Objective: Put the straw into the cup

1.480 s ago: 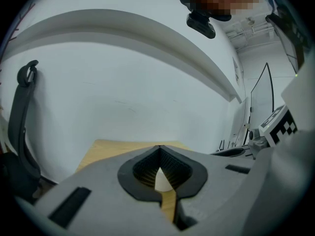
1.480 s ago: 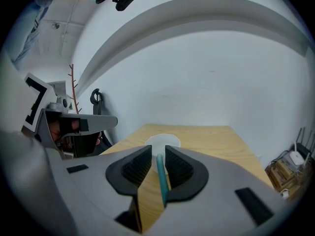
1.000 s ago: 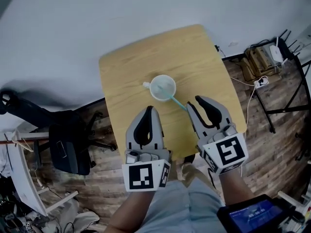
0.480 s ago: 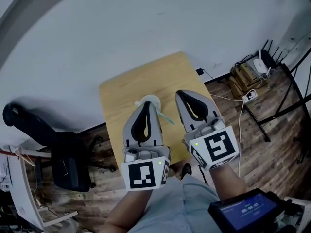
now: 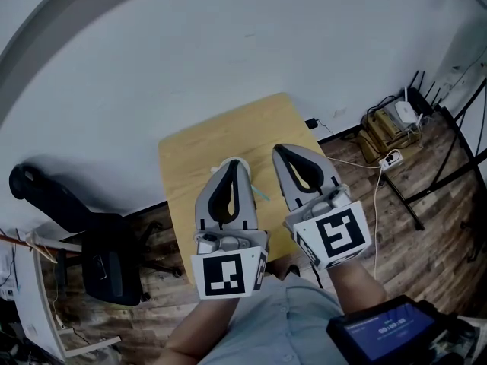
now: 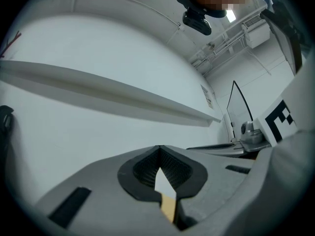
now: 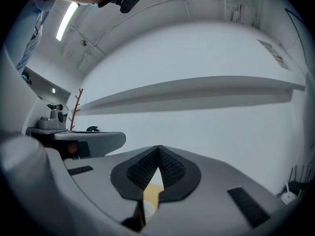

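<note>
Left gripper and right gripper: both closed, empty. Straw seems seated in the cup (largely hidden); withdraw well clear of it

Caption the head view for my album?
Shut, empty left tongs and right tongs held above a cup and straw on a table.

A light wooden tabletop stands against a white wall on a wood-plank floor. To its left a black office chair sits on the floor, and a white rack shows nearer, at the left edge. Right of the tabletop a white power strip lies among cables, near a brown box and a white router. Black stand legs cross close by. A lit screen shows at the near right.
</note>
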A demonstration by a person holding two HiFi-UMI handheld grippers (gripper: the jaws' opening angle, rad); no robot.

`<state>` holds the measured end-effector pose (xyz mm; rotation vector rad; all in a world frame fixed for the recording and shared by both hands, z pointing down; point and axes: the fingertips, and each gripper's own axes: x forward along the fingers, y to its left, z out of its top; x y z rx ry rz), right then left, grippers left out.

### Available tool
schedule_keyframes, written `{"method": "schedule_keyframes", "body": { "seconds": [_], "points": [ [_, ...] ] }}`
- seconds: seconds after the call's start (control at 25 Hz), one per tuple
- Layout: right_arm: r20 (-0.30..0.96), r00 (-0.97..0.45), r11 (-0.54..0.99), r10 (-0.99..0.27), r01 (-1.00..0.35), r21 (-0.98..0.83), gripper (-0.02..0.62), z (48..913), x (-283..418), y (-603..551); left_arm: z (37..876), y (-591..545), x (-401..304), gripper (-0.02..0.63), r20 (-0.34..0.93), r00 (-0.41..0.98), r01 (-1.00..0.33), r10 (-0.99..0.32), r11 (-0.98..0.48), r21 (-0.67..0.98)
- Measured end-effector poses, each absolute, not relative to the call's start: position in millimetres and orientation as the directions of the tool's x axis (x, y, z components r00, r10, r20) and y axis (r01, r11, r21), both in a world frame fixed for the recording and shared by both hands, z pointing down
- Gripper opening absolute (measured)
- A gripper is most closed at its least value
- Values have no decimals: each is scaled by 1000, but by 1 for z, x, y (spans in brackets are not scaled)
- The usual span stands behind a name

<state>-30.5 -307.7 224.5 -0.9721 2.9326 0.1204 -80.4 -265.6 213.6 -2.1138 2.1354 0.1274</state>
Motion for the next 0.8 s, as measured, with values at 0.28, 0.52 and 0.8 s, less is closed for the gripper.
{"method": "schedule_keyframes", "body": {
  "seconds": [0.28, 0.52, 0.8],
  "points": [
    [-82, -806, 805, -586, -590, 54, -2, 222, -30, -305, 212, -264, -80, -2, -160, -11, -999, -987, 17, -37],
    [-82, -812, 811, -578, -583, 53, -2, 223, -32, -304, 212, -264, -81, -2, -163, -15, -999, -986, 21, -35],
    [-80, -812, 812, -578, -582, 51, -2, 225, -33, -304, 214, -265, -83, -2, -161, -16, -999, -987, 22, -32]
  ]
}}
